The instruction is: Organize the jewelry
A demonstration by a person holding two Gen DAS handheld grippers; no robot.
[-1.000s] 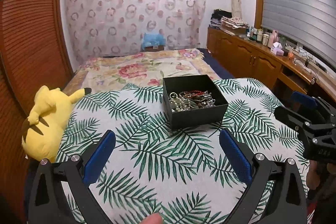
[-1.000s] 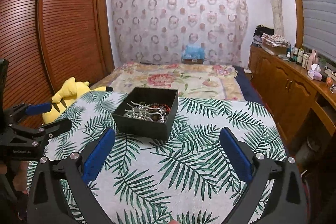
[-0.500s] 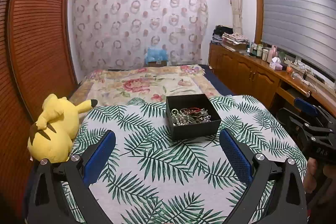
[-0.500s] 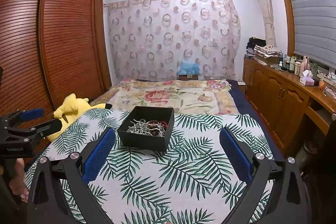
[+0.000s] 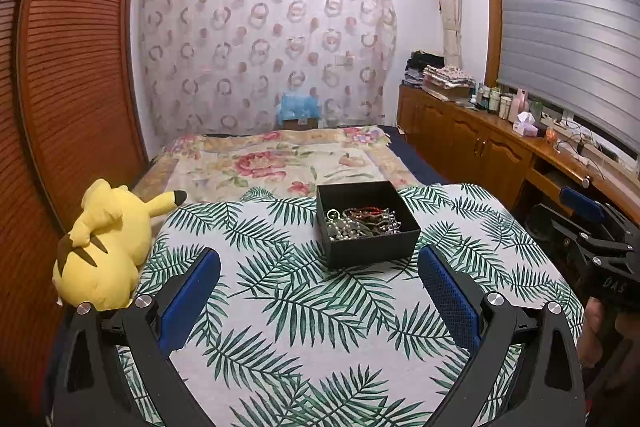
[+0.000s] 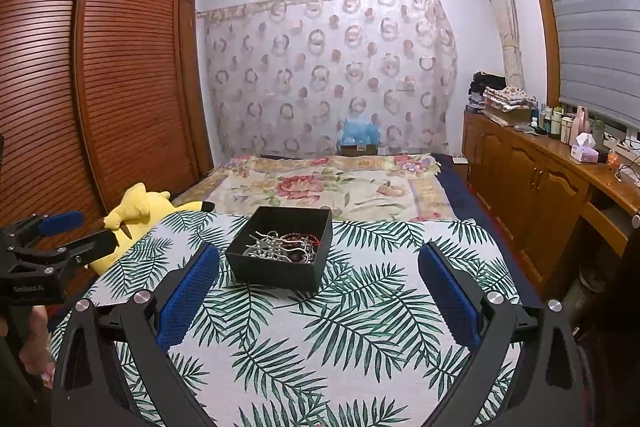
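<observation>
A: Starting at the left, what's there?

B: A yellow plush toy [image 5: 104,243] lies at the left edge of the leaf-print cloth [image 5: 304,311], against the slatted wooden wardrobe [image 5: 68,87]. The cloth covers the surface the box sits on; I can't tell what is under it.

A: And the left gripper [image 5: 318,301]?

B: Its jaws stand wide apart with nothing between them, hovering over the cloth on the near side of the box. From the right wrist view the same tool shows at the far left edge, and a line of white lettering on its body is too small to read.

A: The jewelry?

B: A black square box [image 5: 366,223], open-topped, sits on the cloth near its far edge, in front of the floral bed cover [image 5: 280,163]. Inside lies a tangled heap of jewelry [image 5: 362,223]: silver bead strands and metal links, a ring-shaped piece at the left, a red beaded strand toward the back. The heap has no clear long axis. The box sits turned a little, one corner toward the right wrist camera.

A: Further right?

B: The right gripper [image 6: 318,301] also has its jaws spread wide and empty, the box just beyond its left blue pad. In the left wrist view its body reads "DAS". Past it runs a wooden cabinet [image 5: 480,147] under the window blind, with bottles and a tissue box on top
</observation>
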